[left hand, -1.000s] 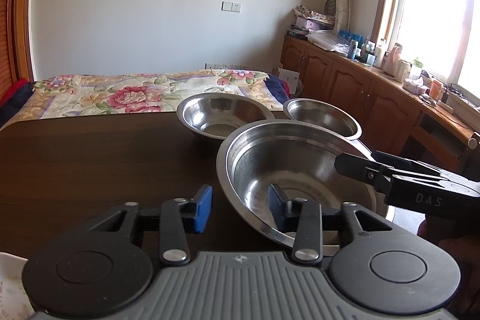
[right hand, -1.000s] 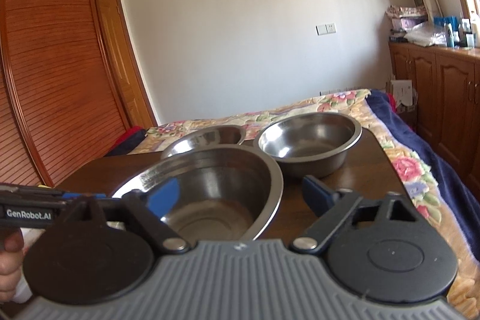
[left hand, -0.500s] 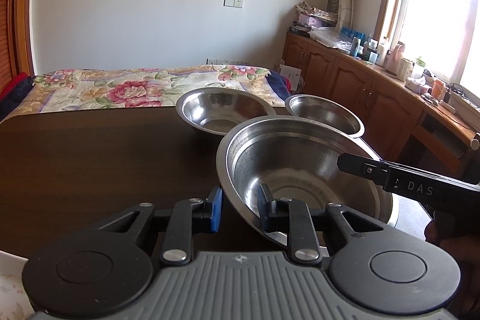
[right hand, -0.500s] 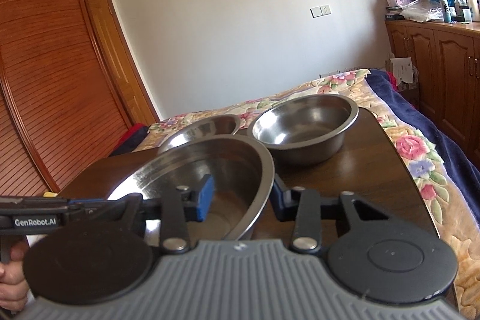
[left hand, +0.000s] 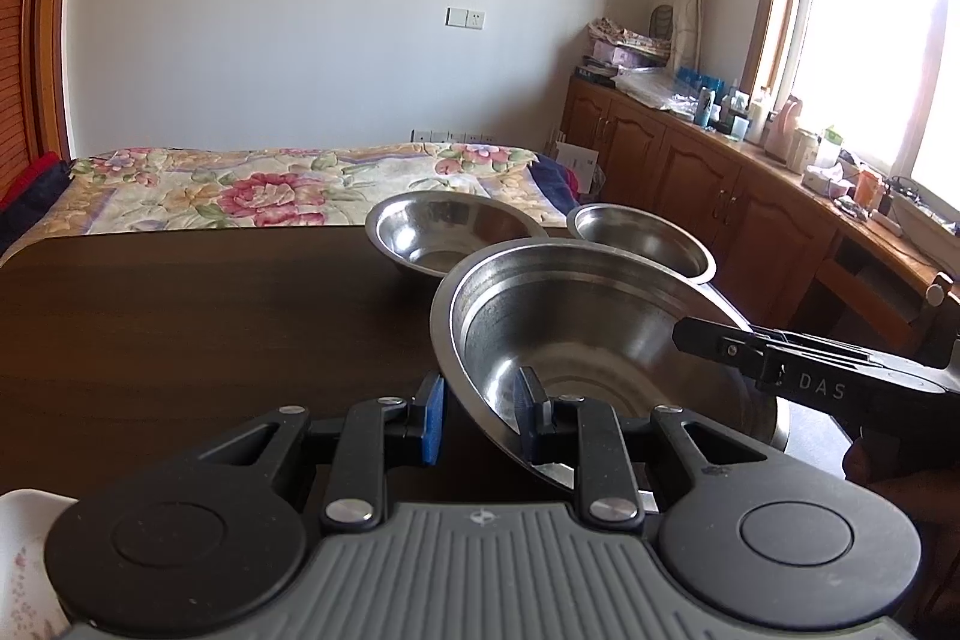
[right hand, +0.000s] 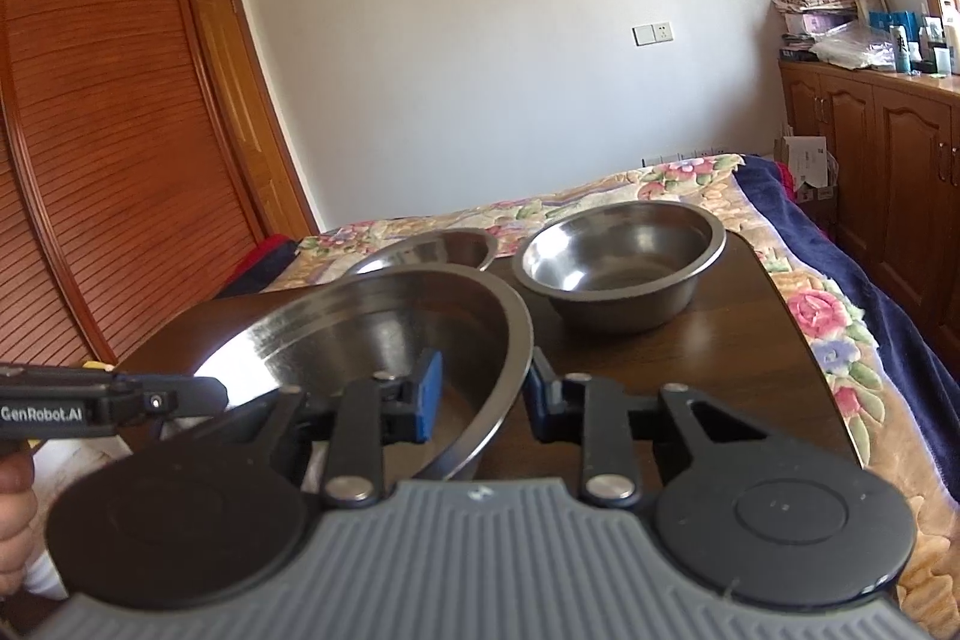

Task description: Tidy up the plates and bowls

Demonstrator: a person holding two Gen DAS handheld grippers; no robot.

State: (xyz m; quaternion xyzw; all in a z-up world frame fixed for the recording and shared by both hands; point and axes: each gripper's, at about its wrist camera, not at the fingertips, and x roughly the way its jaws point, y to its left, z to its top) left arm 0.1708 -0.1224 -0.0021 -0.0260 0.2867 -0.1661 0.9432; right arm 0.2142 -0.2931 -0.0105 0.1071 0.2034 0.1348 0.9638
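Now both my left fingers [left hand: 477, 421] and right fingers [right hand: 483, 394] pinch opposite rims of the big bowl [left hand: 576, 322] above the worktop [left hand: 180, 316], so I should lift evenly, keeping it level.

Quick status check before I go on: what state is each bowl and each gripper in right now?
Large steel bowl: empty, tilted, rim clamped on opposite sides by both grippers.
Middle steel bowl: empty, upright on the table, not gripped.
Small deep steel bowl: empty, upright near the table's far corner, not gripped.
Left gripper: shut on the large bowl's near rim.
Right gripper: shut on the large bowl's rim.
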